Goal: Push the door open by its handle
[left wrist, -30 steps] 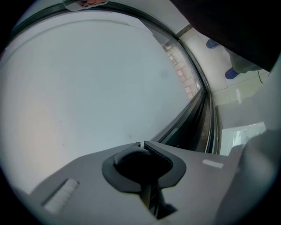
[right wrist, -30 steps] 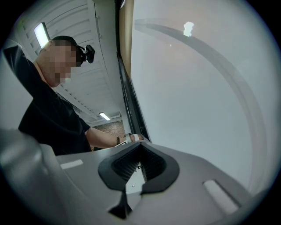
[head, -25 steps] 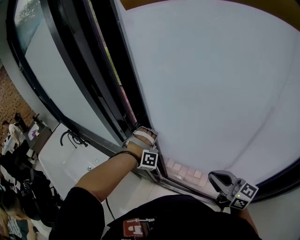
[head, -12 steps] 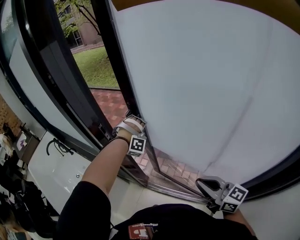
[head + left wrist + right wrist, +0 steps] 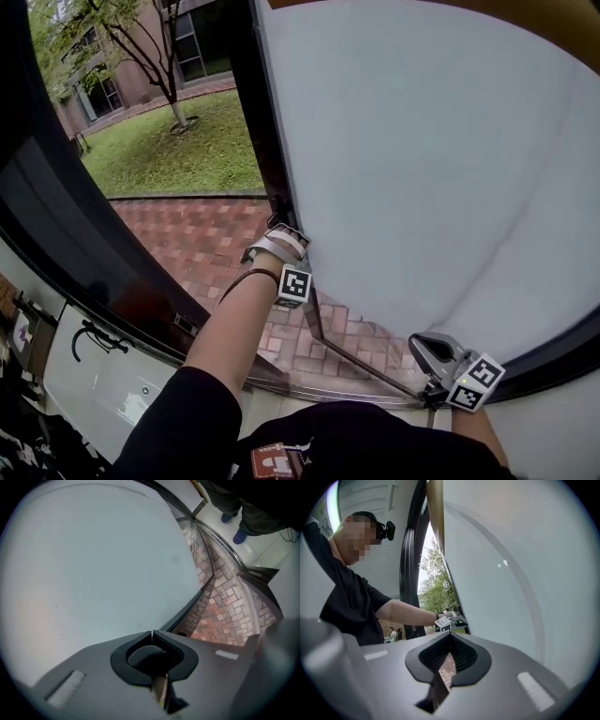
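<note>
Frosted white glass fills the door, which stands swung out over brick paving, with a lawn and a tree beyond. No view shows its handle clearly. The left gripper sits against the door's dark edge, jaws together with nothing between them. The right gripper is low beside the pane, its jaws also together and empty. Only its view shows the person reaching forward, and only the left gripper view shows shoes.
</note>
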